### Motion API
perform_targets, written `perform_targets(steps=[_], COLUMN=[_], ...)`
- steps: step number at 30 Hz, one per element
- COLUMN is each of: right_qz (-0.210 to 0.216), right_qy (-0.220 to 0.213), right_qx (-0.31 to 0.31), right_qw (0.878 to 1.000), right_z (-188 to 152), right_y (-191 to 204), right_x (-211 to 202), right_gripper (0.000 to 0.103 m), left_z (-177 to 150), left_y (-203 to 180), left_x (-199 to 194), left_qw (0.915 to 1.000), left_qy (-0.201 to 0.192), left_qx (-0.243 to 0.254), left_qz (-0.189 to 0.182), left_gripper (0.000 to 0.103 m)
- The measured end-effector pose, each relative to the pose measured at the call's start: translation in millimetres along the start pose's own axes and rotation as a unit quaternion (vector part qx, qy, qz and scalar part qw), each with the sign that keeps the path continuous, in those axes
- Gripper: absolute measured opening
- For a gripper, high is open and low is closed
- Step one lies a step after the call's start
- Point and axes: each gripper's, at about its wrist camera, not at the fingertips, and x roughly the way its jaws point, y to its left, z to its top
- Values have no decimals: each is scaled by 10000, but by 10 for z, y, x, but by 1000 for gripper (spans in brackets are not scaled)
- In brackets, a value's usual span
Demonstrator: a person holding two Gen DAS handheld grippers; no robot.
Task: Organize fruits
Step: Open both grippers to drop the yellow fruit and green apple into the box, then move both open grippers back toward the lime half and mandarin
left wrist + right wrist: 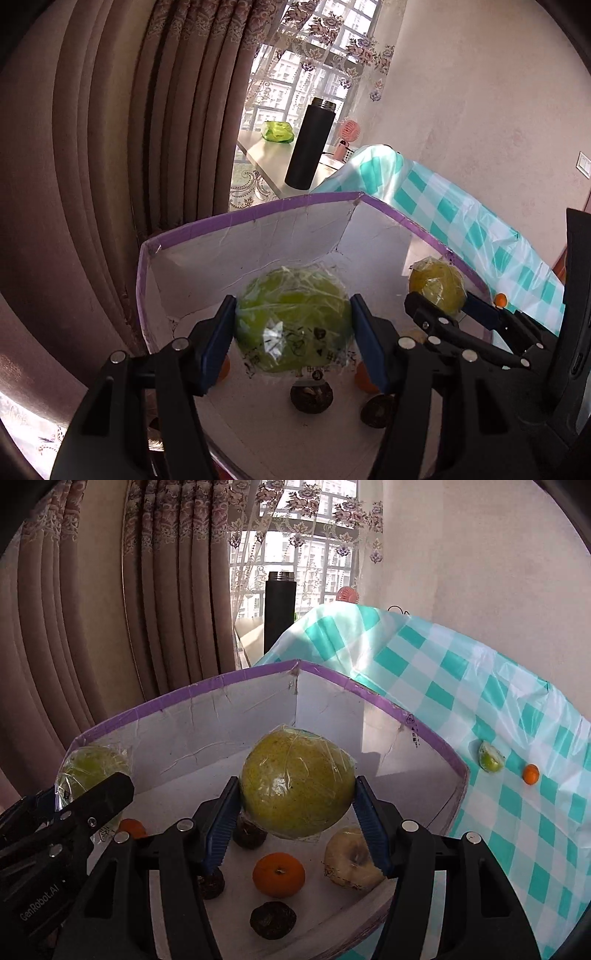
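Note:
My left gripper is shut on a bright green fruit in plastic wrap, its blue pads pressing both sides. My right gripper is shut on a larger yellow-green wrapped fruit. Both fruits hang over the inside of a white cardboard box with a purple rim. On the box floor lie an orange, a pale wrapped fruit and several dark round fruits. In the left wrist view the right gripper and its fruit show on the right.
A teal-and-white checked cloth covers the table right of the box; a small wrapped green fruit and a small orange lie on it. Behind stand a black bottle, a pink fan and a green bag. Curtains hang on the left.

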Motion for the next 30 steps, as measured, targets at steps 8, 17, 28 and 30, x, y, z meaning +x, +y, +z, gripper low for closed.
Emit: perform_targets(steps=[8, 17, 28, 30], right_qz=[-418, -526, -430, -366], right_qy=[380, 314, 32, -99], right_qx=[-601, -653, -476, -378], right_qw=[9966, 9960, 9979, 9986], right_z=[-144, -161, -176, -183], right_y=[147, 156, 122, 97], right_x=[175, 139, 74, 42], right_gripper=[60, 76, 81, 83], left_z=[6, 23, -8, -13], left_y=[-64, -78, -84, -105], left_x=[53, -22, -77, -111], left_qw=[9987, 9981, 9981, 9978], left_qy=[76, -110, -263, -354], left_qx=[356, 353, 295, 297], left_qz=[369, 484, 478, 466], left_gripper=[62, 99, 100, 101])
